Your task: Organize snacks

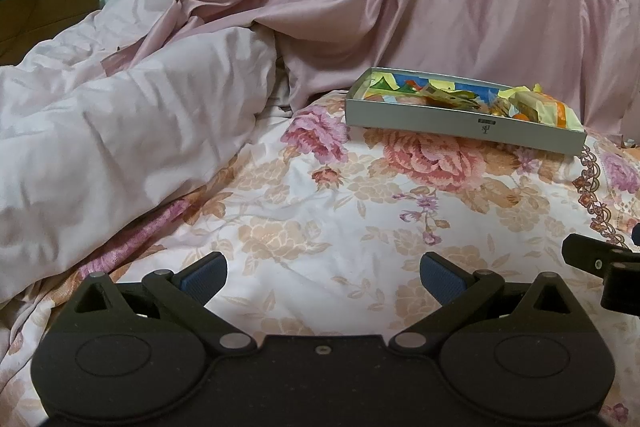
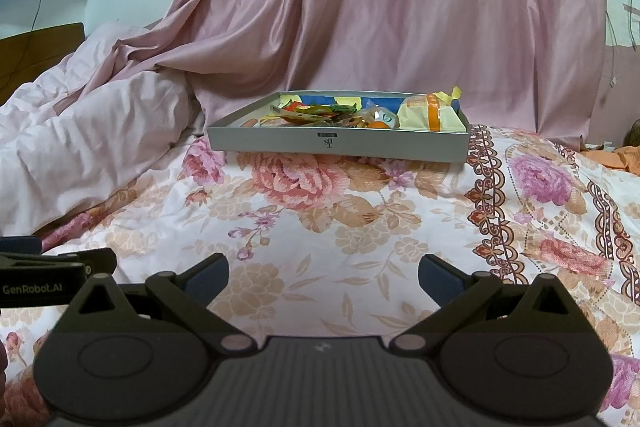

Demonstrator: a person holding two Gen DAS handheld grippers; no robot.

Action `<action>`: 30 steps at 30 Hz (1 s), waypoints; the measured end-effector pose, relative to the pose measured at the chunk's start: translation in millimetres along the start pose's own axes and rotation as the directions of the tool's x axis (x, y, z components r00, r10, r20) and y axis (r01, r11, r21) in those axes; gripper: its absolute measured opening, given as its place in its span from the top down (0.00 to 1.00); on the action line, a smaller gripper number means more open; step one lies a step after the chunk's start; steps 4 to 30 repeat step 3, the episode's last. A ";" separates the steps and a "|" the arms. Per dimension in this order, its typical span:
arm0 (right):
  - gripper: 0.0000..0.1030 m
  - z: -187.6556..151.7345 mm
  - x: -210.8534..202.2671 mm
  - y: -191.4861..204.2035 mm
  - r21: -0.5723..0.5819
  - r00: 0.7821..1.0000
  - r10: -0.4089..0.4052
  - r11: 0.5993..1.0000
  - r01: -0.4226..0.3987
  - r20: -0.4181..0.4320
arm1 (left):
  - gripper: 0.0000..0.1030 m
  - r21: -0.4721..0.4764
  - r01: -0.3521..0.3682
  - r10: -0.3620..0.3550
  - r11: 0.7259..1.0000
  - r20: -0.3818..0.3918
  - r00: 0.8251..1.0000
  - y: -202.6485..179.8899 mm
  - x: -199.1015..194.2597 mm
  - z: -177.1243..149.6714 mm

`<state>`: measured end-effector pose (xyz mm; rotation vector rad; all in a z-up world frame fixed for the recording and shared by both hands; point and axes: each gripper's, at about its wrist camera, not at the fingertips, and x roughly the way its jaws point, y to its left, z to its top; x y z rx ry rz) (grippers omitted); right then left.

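Both grippers sat wide open with nothing in them: the left gripper (image 1: 323, 277) and the right gripper (image 2: 323, 277) hovered low over the floral bedspread (image 2: 320, 227). The grey tray (image 2: 340, 145) of snacks (image 2: 432, 115) rested on the bed further ahead, right in front of the pink curtain (image 2: 400, 7).

Cloth, card and plastic on the bed

The flower-printed bedspread (image 2: 320, 227) was matt woven cloth, lightly creased; the pale pink quilt (image 1: 120, 131) on the left looked soft and dull, while the far dusty-pink drape (image 2: 400, 7) had a satin sheen. The shallow grey tray box (image 2: 340, 145) seemed matt card, holding glossy, crinkled snack wrappers (image 2: 432, 115). Both grippers were matt black plastic with ribbed blue pads (image 1: 442, 281).
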<state>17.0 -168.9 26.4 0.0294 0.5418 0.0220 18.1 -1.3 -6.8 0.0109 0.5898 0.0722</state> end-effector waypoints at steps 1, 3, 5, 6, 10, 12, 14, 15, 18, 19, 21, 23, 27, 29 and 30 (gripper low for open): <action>0.00 -0.9 -0.7 0.2 0.000 1.000 0.000 1.000 0.000 0.000 | 0.01 0.000 0.000 0.000 1.000 0.000 1.000 0.1 0.0 0.0; 0.00 -0.6 -0.5 0.1 0.001 1.000 0.000 1.000 0.000 0.000 | 0.01 0.001 -0.002 0.002 1.000 -0.001 1.000 0.2 -0.2 -0.2; 0.00 -0.6 -0.5 0.1 0.001 1.000 0.000 1.000 0.000 0.000 | 0.01 0.001 -0.002 0.002 1.000 -0.001 1.000 0.2 -0.2 -0.2; 0.00 -0.6 -0.5 0.1 0.001 1.000 0.000 1.000 0.000 0.000 | 0.01 0.001 -0.002 0.002 1.000 -0.001 1.000 0.2 -0.2 -0.2; 0.00 -0.6 -0.5 0.1 0.001 1.000 0.000 1.000 0.000 0.000 | 0.01 0.001 -0.002 0.002 1.000 -0.001 1.000 0.2 -0.2 -0.2; 0.00 -0.6 -0.5 0.1 0.001 1.000 0.000 1.000 0.000 0.000 | 0.01 0.001 -0.002 0.002 1.000 -0.001 1.000 0.2 -0.2 -0.2; 0.00 -0.6 -0.5 0.1 0.001 1.000 0.000 1.000 0.000 0.000 | 0.01 0.001 -0.002 0.002 1.000 -0.001 1.000 0.2 -0.2 -0.2; 0.00 -0.6 -0.5 0.1 0.001 1.000 0.000 1.000 0.000 0.000 | 0.01 0.001 -0.002 0.002 1.000 -0.001 1.000 0.2 -0.2 -0.2; 0.00 -0.6 -0.5 0.1 0.001 1.000 0.000 1.000 0.000 0.000 | 0.01 0.001 -0.002 0.002 1.000 -0.001 1.000 0.2 -0.2 -0.2; 0.00 -0.6 -0.5 0.1 0.001 1.000 0.000 1.000 0.000 0.000 | 0.01 0.001 -0.002 0.002 1.000 -0.001 1.000 0.2 -0.2 -0.2; 0.00 -0.6 -0.5 0.1 0.001 1.000 0.000 1.000 0.000 0.000 | 0.01 0.001 -0.002 0.002 1.000 -0.001 1.000 0.2 -0.2 -0.2; 0.00 -0.6 -0.5 0.1 0.001 1.000 0.000 1.000 0.000 0.000 | 0.01 0.001 -0.002 0.002 1.000 -0.001 1.000 0.2 -0.2 -0.2; 0.00 -0.6 -0.5 0.1 0.001 1.000 0.000 1.000 0.000 0.000 | 0.01 0.001 -0.002 0.002 1.000 -0.001 1.000 0.2 -0.2 -0.2; 0.00 -0.6 -0.5 0.1 0.001 1.000 0.000 1.000 0.000 0.000 | 0.01 0.001 -0.002 0.002 1.000 -0.001 1.000 0.2 -0.2 -0.2; 0.00 -0.6 -0.5 0.1 0.001 1.000 0.000 1.000 0.000 0.000 | 0.01 0.001 -0.002 0.002 1.000 -0.001 1.000 0.2 -0.2 -0.2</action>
